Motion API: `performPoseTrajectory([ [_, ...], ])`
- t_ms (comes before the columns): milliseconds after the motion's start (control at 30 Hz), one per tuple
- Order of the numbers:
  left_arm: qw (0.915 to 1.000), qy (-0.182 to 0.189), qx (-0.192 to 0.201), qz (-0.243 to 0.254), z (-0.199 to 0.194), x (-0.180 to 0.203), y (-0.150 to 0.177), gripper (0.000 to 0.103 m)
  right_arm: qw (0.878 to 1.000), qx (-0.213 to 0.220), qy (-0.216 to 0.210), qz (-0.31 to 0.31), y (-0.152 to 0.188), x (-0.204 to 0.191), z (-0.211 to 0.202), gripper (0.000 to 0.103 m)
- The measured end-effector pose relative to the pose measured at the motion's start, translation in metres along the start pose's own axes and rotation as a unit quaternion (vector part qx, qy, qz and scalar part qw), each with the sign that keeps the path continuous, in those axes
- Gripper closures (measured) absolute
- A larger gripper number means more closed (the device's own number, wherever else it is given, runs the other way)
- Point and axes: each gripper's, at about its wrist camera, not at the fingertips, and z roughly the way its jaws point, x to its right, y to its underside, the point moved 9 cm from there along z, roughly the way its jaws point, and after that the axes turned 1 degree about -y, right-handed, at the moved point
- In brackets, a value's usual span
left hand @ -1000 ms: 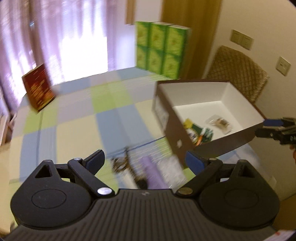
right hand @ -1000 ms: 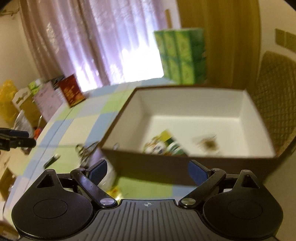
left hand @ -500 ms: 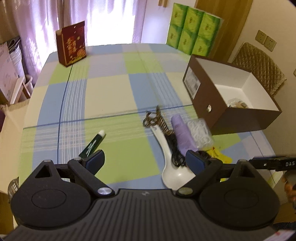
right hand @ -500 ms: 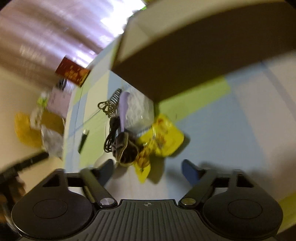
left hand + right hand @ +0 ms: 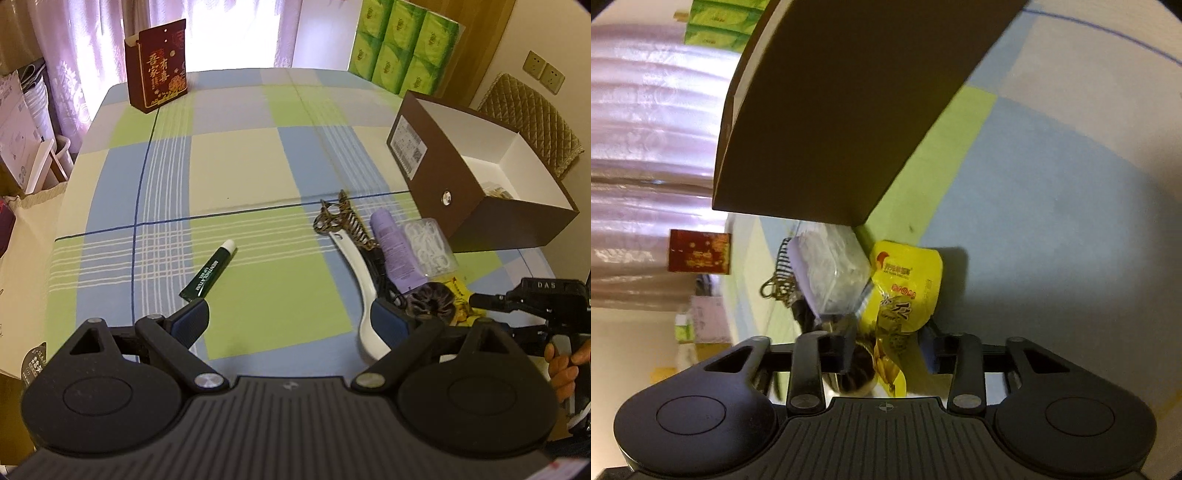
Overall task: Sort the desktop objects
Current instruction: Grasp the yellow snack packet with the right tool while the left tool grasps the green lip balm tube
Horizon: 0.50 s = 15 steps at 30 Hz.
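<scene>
My left gripper [image 5: 291, 319] is open and empty above the near part of the checked table. A green tube [image 5: 208, 275] lies just ahead of its left finger. A pile lies right of it: white spoon [image 5: 354, 280], purple tube [image 5: 395, 251], clear bag [image 5: 430, 247], dark scrunchie [image 5: 430, 302], patterned hair clip [image 5: 340, 219]. My right gripper [image 5: 886, 350] is low over the yellow snack packet [image 5: 905, 291], jaws open on either side of it; it also shows in the left wrist view [image 5: 480, 301]. The brown box [image 5: 469, 177] stands behind the pile.
A red gift box [image 5: 157, 64] stands at the table's far left. Green tissue packs [image 5: 400, 44] stand at the far right. A quilted chair [image 5: 532, 118] is behind the brown box. The table edge runs close on the right.
My right gripper dropped from over the brown box to the yellow packet, and its jaws narrowed around it. My left gripper pulled back and now looks over the whole table.
</scene>
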Motion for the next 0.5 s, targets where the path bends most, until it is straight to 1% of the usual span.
performPoseTrajectory([
  [33,1.0000,-0.001,-0.001,0.001,0.001,-0.002,0.000,0.011,1.000,0.002,0.014,-0.009,-0.001,-0.001,0.002,0.083],
  [167,1.0000,-0.002,-0.005,-0.002,0.005,-0.008,0.000,0.011,0.997,0.004,0.054,-0.062,-0.002,-0.013,0.004,0.083],
  [300,0.9999,-0.006,-0.008,0.001,0.011,-0.016,0.000,0.011,0.987,0.007,0.084,-0.137,0.002,-0.021,-0.002,0.083],
  [400,0.9998,-0.010,-0.009,0.012,0.017,-0.021,-0.001,0.011,0.971,0.019,0.112,-0.208,0.005,-0.027,-0.015,0.084],
  [500,0.9995,-0.010,-0.011,0.026,0.025,-0.024,-0.004,0.012,0.950,0.030,0.140,-0.277,0.008,-0.033,-0.027,0.084],
])
